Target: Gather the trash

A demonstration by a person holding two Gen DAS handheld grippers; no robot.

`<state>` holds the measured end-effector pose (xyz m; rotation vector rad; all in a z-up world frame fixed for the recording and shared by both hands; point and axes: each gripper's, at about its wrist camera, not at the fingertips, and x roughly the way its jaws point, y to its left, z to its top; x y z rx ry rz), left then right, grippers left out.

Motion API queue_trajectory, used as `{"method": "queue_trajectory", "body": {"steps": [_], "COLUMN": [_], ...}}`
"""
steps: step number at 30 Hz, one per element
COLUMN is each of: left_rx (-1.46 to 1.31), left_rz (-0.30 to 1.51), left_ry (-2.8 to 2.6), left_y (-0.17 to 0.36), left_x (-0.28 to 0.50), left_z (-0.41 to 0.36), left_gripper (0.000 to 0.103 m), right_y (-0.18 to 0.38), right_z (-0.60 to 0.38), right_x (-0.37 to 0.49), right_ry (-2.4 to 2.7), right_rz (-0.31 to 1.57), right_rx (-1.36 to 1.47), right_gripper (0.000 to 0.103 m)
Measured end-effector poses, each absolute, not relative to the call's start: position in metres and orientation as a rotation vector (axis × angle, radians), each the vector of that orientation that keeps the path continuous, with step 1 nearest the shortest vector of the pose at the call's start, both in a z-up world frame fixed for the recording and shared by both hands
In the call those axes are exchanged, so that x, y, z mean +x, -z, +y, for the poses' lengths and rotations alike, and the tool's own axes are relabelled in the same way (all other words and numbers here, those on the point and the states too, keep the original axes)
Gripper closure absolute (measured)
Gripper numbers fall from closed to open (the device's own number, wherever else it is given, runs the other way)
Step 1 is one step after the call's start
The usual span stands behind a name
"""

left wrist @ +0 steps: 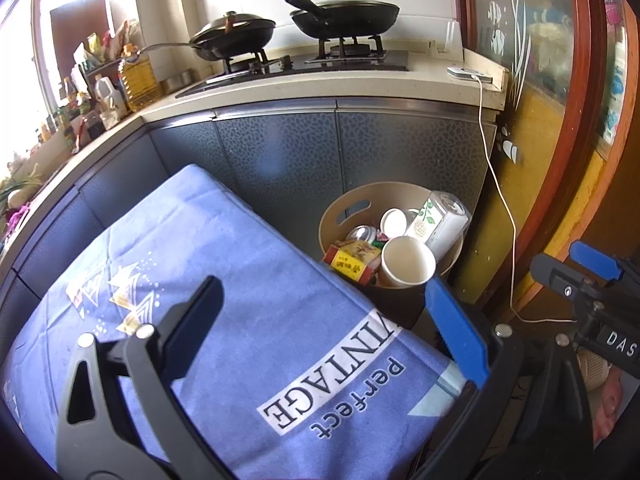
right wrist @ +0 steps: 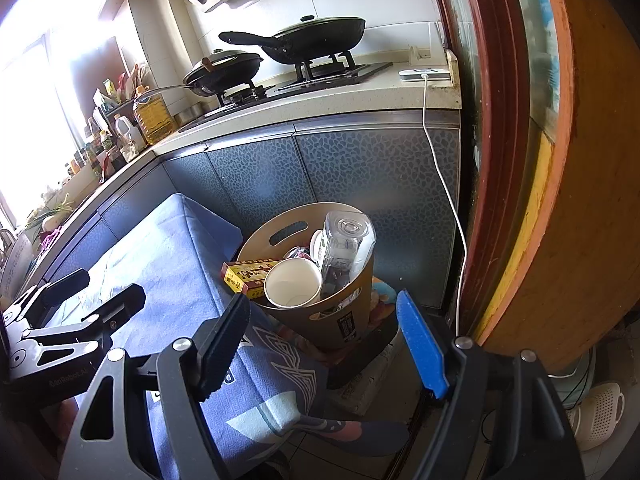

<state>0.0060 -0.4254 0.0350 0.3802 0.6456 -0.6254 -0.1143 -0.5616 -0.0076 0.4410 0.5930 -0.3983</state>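
Trash sits gathered in a tan bin (right wrist: pixel 320 312) standing on the floor against the grey cabinet fronts, just beside the cloth-covered counter (left wrist: pixel 240 280). Contents visible: a white paper cup (right wrist: pixel 294 282) lying mouth-outward at the rim, a red-and-yellow carton (right wrist: pixel 246 274) overhanging the edge nearest the counter, a clear plastic bottle (right wrist: pixel 346 246) tipped against the far side, and a second paper cup (left wrist: pixel 394 220) deeper in. The bin appears full to the brim. Left tongs (left wrist: pixel 320 324) are spread wide with nothing between the pads, held above the blue cloth. Right tongs (right wrist: pixel 324 344) are likewise spread and empty, aimed at the bin from above and short of it. No loose rubbish shows on the blue cloth in either view. Judgement: the collecting step looks nearly finished, or the hands are between items; which one cannot be settled from these views. The next move calls for either locating a remaining piece outside the frame, or seating the overhanging carton so it does not tip out. Any approach to the bin needs care: the cup and carton sit loosely at the rim and a knock could spill them. A white cable (right wrist: pixel 444 184) hangs down the cabinet close to the bin and should be avoided.
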Motion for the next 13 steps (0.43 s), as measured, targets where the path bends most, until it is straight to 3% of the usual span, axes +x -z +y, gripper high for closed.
{"method": "queue_trajectory", "body": {"steps": [13], "left_rx": [0.385], "left_rz": [0.661], "left_ry": [0.626], "left_y": [-0.0329], "left_x": [0.0052], "left_z": [-0.4269], "left_gripper": [0.006], "right_y": [0.0105], "right_z": [-0.5609], "right_x": [-0.1122], "right_ry": [0.395], "right_rz": [0.598], "right_rx": [0.442], "right_gripper": [0.028]}}
